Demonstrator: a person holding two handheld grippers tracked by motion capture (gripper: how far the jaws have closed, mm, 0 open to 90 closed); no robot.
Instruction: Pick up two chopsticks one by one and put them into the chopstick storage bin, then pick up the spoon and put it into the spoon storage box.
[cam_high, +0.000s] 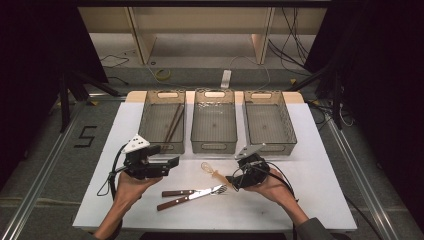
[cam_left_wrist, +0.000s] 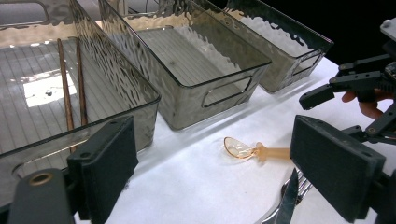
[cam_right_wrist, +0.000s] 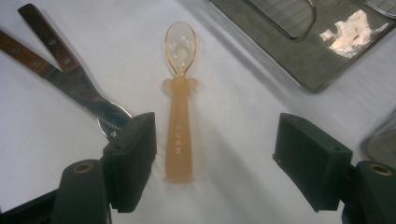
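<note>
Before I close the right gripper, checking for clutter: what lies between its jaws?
In the right gripper view, the orange spoon lies on bare white table, nearer one jaw.

A translucent amber-orange spoon (cam_right_wrist: 178, 100) with a paler, clear bowl lies on a plain white table (cam_high: 310, 190). Beside it, a silver-bladed knife (cam_right_wrist: 51, 70) and a fork (cam_high: 200, 192) have dark brown wooden handles dotted with small pale rivets. Three smoky grey see-through bins (cam_high: 214, 125) have rippled walls and fine ridged stripes along their floors; the left bin (cam_left_wrist: 42, 88) holds two reddish-brown chopsticks (cam_left_wrist: 74, 84). Both grippers, the left gripper (cam_high: 167, 164) and the right gripper (cam_high: 234, 181), are matte black
</note>
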